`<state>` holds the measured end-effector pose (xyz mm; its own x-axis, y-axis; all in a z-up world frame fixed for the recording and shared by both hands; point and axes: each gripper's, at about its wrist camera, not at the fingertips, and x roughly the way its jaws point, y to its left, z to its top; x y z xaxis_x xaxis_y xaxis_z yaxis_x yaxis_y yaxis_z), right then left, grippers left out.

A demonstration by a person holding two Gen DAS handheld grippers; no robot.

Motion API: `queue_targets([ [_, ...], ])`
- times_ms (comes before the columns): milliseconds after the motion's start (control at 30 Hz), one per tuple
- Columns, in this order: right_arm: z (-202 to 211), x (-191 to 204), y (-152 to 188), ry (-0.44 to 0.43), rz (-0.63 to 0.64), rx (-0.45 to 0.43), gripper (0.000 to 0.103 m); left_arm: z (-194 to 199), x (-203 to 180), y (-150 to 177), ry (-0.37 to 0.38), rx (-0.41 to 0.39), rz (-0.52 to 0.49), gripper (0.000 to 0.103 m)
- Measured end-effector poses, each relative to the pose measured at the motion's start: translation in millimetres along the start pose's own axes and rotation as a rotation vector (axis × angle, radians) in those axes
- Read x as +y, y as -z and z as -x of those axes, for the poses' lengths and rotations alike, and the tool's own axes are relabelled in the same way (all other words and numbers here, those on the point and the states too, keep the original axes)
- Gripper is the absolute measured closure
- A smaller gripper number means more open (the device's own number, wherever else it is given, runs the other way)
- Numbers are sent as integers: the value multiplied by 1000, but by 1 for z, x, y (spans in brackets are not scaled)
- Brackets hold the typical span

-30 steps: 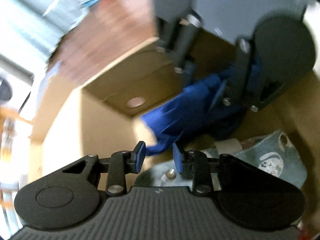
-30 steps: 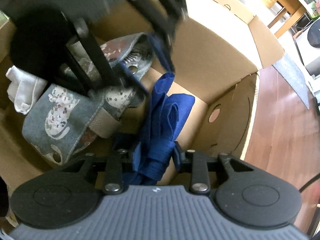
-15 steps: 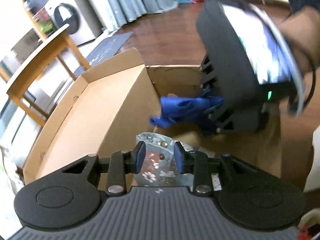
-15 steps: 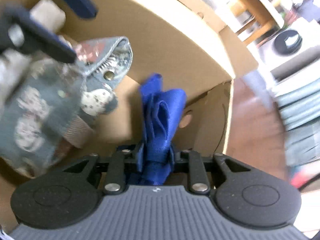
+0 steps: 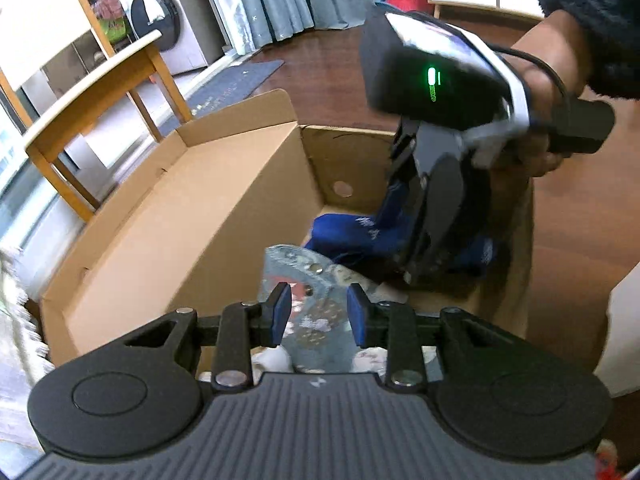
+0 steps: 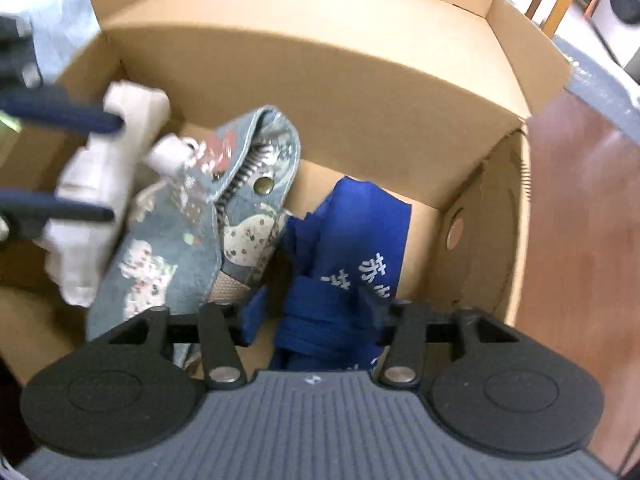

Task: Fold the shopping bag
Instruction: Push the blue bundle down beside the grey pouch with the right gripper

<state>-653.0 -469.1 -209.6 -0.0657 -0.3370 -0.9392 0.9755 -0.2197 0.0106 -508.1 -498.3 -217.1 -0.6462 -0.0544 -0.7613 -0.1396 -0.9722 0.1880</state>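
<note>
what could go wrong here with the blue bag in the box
1. The blue shopping bag lies bunched between the open jaws of the right hand-held gripper; a grasp now may catch only one layer or a strap.
2. The patterned pouch lies right against it and could get snagged along.
3. The left hand-held gripper hovers open inside the same cardboard box, so the two could collide.

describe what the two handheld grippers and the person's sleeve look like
Left gripper: black ribbed body, two round black discs, black linkages with silver pins, blue pads on its fingers. Right gripper: the same build; from the left wrist view its black housing shows a green light and a black cable. The hand gripping it wears a dark fuzzy sleeve.
</note>
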Motion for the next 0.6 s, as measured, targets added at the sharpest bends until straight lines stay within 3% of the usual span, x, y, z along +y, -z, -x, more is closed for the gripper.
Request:
queue_targets([
  [67, 4, -6, 0, -15, -6, -4, 78, -1, 2, -1, 12, -2, 29, 65],
  [167, 2, -9, -1, -17, -22, 0, 80, -3, 5, 0, 17, 10, 56, 65],
  [433, -15, -7, -19, 8, -17, 47, 80, -10, 2, 1, 39, 90, 81, 65],
  [600, 4, -31, -19, -59, -60, 13, 73, -10, 1, -1, 46, 149, 131, 65],
])
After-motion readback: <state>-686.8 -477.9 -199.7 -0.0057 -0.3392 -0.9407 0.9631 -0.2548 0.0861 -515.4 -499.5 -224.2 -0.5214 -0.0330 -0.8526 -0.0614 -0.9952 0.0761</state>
